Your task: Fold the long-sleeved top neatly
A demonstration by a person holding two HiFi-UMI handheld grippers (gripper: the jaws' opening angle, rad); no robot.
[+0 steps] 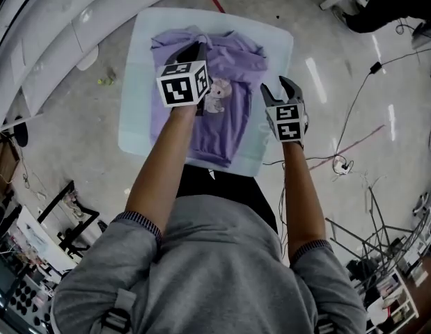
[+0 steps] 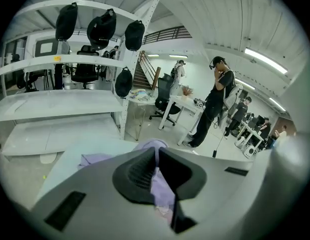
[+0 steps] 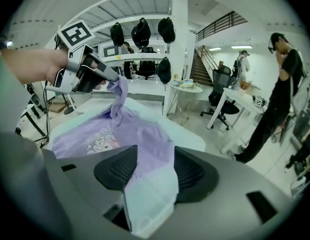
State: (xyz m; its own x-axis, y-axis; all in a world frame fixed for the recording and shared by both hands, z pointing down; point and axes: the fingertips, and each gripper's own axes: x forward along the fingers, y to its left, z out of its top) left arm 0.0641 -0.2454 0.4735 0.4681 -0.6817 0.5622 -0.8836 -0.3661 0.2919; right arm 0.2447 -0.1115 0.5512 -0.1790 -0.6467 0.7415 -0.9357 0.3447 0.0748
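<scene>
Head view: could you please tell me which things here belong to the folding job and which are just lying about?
Part of the job:
- lilac long-sleeved top with cartoon print
- pale square table under it
- left gripper, jaws shut on the top's fabric
- right gripper, jaws apart

Just lying about:
- white curved shelving
- black cables on the floor
- red strip
- small yellow-green scrap

Four round black bags (image 2: 101, 28) hang on a tall white metal shelf rack (image 2: 59, 101). A person in black clothes (image 2: 215, 106) stands beside a small white desk (image 2: 184, 103) and a black wheeled chair (image 2: 163, 91). Thin black cables (image 1: 354, 113) lie on the shiny grey floor (image 1: 90, 124).
</scene>
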